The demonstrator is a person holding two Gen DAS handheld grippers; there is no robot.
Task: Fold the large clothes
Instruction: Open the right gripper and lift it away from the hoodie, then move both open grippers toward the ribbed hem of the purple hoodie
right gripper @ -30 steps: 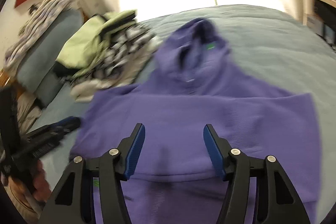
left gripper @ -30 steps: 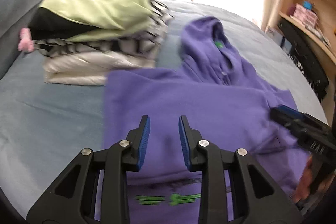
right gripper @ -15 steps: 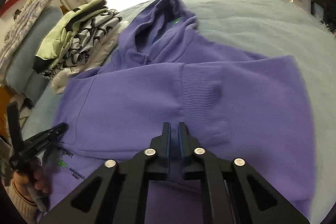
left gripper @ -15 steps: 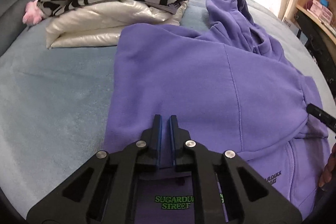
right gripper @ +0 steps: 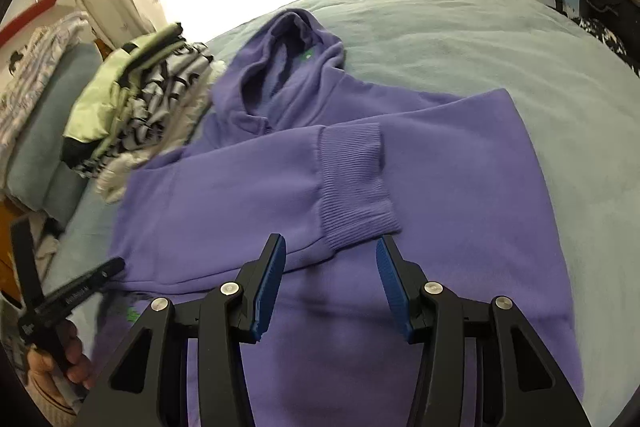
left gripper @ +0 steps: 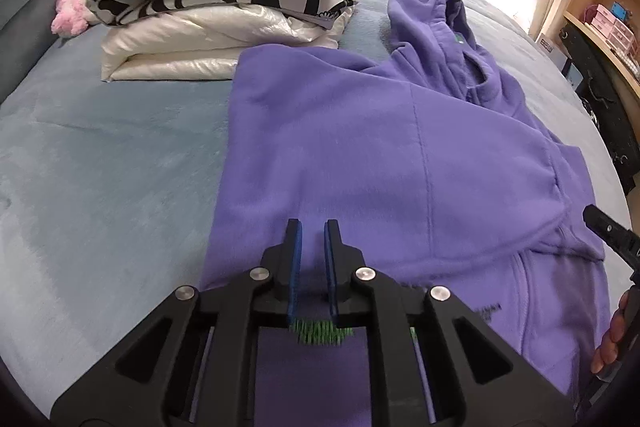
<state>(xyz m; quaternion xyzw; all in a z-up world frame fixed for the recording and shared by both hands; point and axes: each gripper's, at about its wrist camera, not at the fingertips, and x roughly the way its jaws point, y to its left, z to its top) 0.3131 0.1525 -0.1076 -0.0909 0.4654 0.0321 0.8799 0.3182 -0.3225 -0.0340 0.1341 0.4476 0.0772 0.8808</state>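
Purple hoodie (right gripper: 460,187) sleeves crossed on bed (left gripper: 100,155); left gripper (left gripper: 311,239) barely parted, right gripper (right gripper: 330,261) wide, both empty: pinch hem corners evenly, fold toward hood.

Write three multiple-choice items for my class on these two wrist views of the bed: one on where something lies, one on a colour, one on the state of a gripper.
1. Where does the pile of folded clothes lie, seen from the left wrist?
A. left of the hoodie's hood
B. on top of the hoodie
C. on the shelf

2. What colour is the hoodie?
A. green
B. purple
C. white

3. How do the fingers of the right gripper stand?
A. shut on the cuff
B. shut on nothing
C. wide apart

Key:
1 A, the pile sits on the bed beside the hood, to its left.
2 B, the whole garment is purple, with only small green print.
3 C, a broad gap shows between the blue pads, and the ribbed cuff lies beyond them, ungripped.
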